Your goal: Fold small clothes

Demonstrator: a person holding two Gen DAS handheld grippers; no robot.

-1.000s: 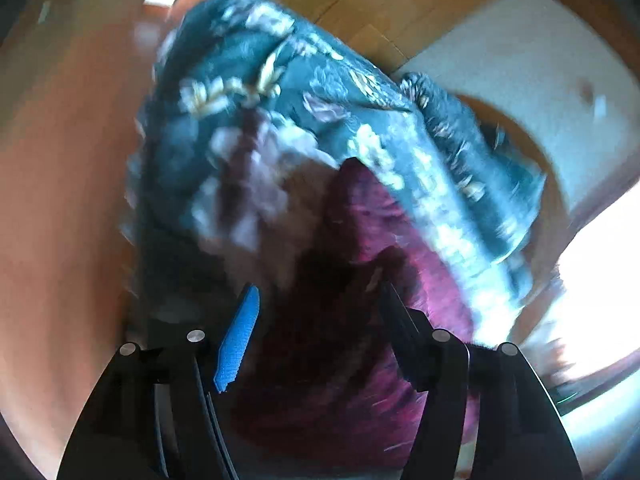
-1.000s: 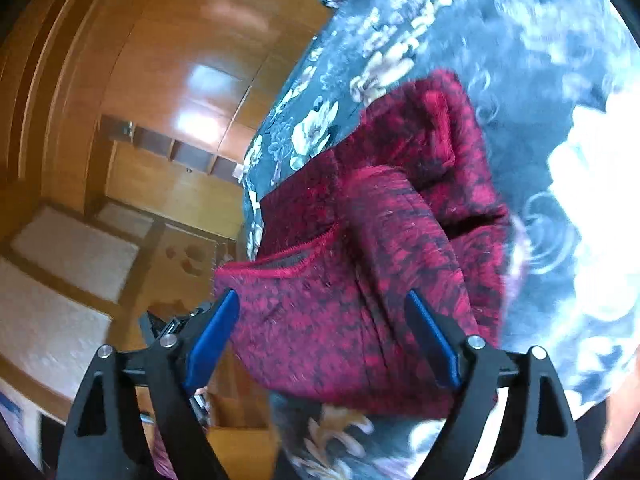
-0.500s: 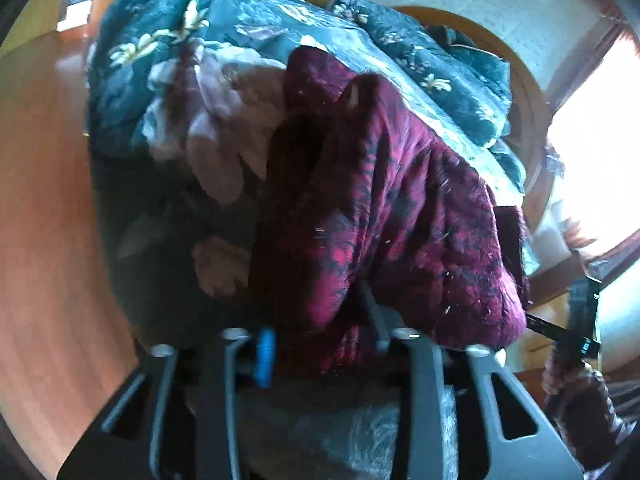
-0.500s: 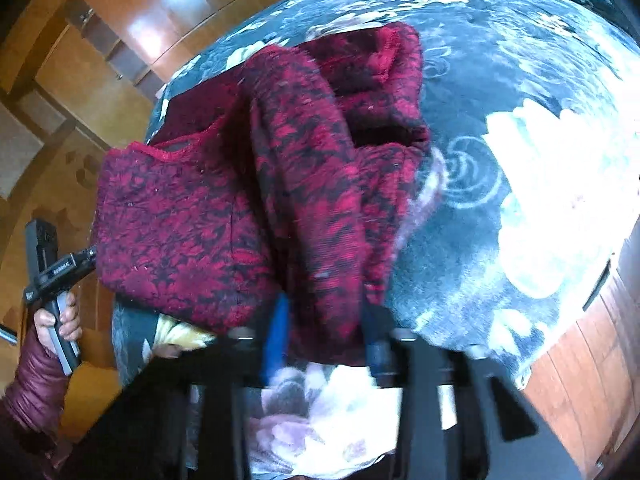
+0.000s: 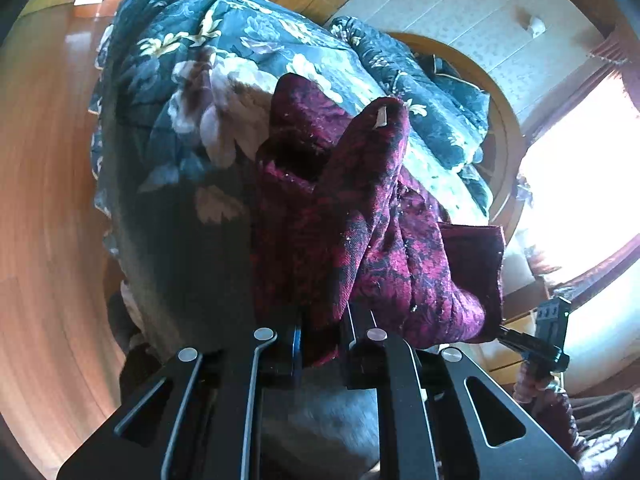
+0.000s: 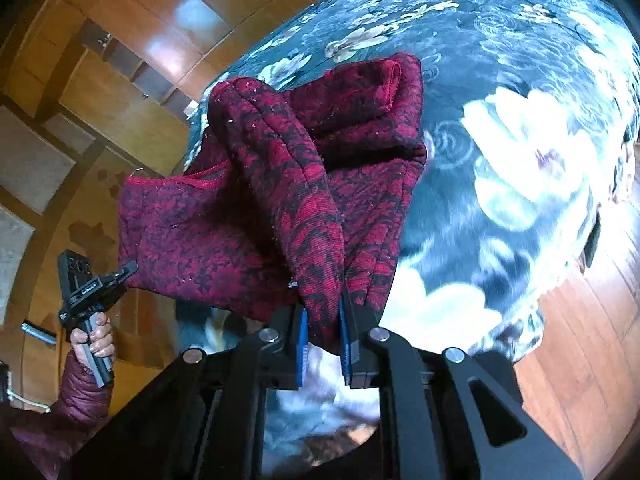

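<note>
A dark red patterned knit garment (image 5: 360, 220) lies bunched on a dark floral quilt (image 5: 180, 80), with part of it raised off the bed. My left gripper (image 5: 322, 332) is shut on a fold at the garment's near edge. In the right wrist view my right gripper (image 6: 322, 328) is shut on a thick fold of the same garment (image 6: 224, 236), its blue pads (image 6: 303, 334) pressed against the cloth. Each gripper shows in the other's view: the right gripper (image 5: 503, 330) at the garment's lower right corner, the left gripper (image 6: 130, 269) at its lower left corner.
The quilt (image 6: 500, 128) covers a bed with a curved wooden headboard (image 5: 500, 140). Polished wood floor (image 5: 48, 200) lies beside the bed. Wooden cabinets (image 6: 120, 80) stand behind. A bright window (image 5: 580, 180) is at the right. A hand in a maroon padded sleeve (image 6: 80, 392) holds the left gripper.
Both grippers stood open around the garment a second ago; both have since shut on folds of it. The cloth now stretches between them, partly lifted off the quilt.
</note>
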